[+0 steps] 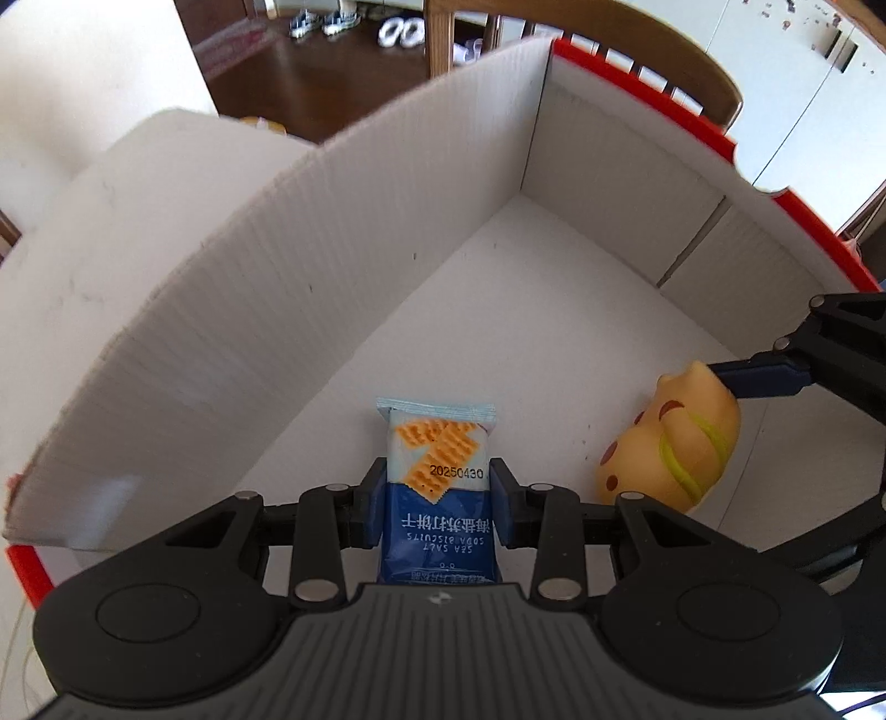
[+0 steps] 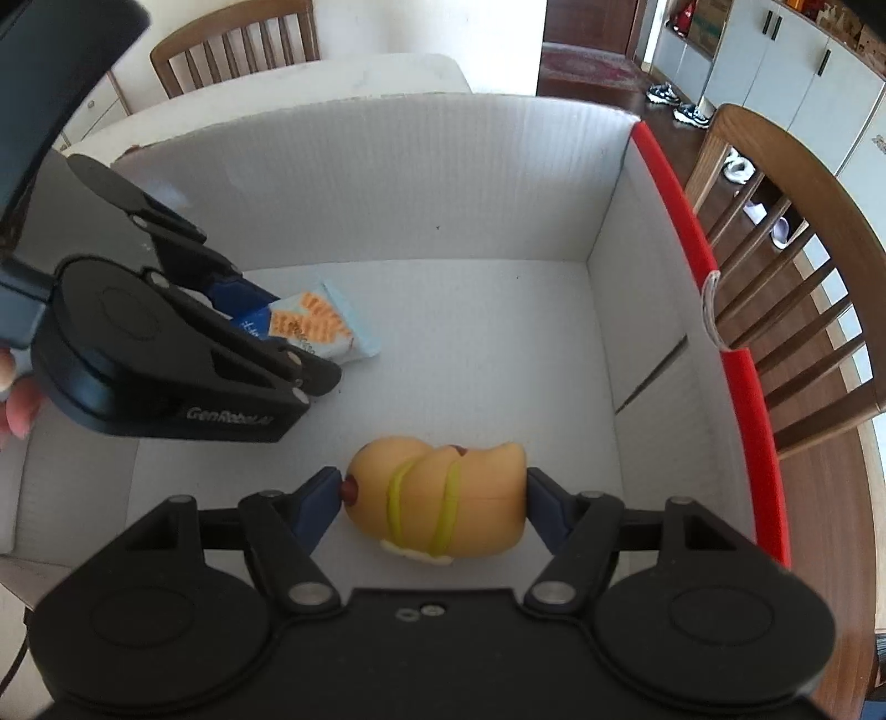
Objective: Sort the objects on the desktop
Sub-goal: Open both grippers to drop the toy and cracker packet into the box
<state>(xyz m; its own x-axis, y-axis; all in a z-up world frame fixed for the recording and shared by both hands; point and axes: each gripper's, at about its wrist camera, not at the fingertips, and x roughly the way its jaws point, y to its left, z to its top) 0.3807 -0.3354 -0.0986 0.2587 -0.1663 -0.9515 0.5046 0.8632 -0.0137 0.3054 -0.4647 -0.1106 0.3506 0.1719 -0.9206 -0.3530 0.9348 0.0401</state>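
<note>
My left gripper [image 1: 437, 493] is shut on a blue and white soda biscuit packet [image 1: 437, 459] and holds it inside a white cardboard box [image 1: 343, 266] with a red rim. The packet also shows in the right wrist view [image 2: 326, 327], in the left gripper [image 2: 260, 327]. My right gripper [image 2: 432, 498] is shut on a yellow toy hot dog [image 2: 443, 498], gripped end to end, low over the box floor. The toy [image 1: 673, 437] shows at the right of the left wrist view, with the right gripper's fingers [image 1: 764, 376] on it.
The box walls [image 2: 387, 183] stand on all sides, with a red edge [image 2: 720, 332] on the right. Wooden chairs [image 2: 797, 266] stand beyond the box. A white tabletop [image 1: 72, 111] lies outside it. Shoes [image 1: 321, 22] are on the dark floor.
</note>
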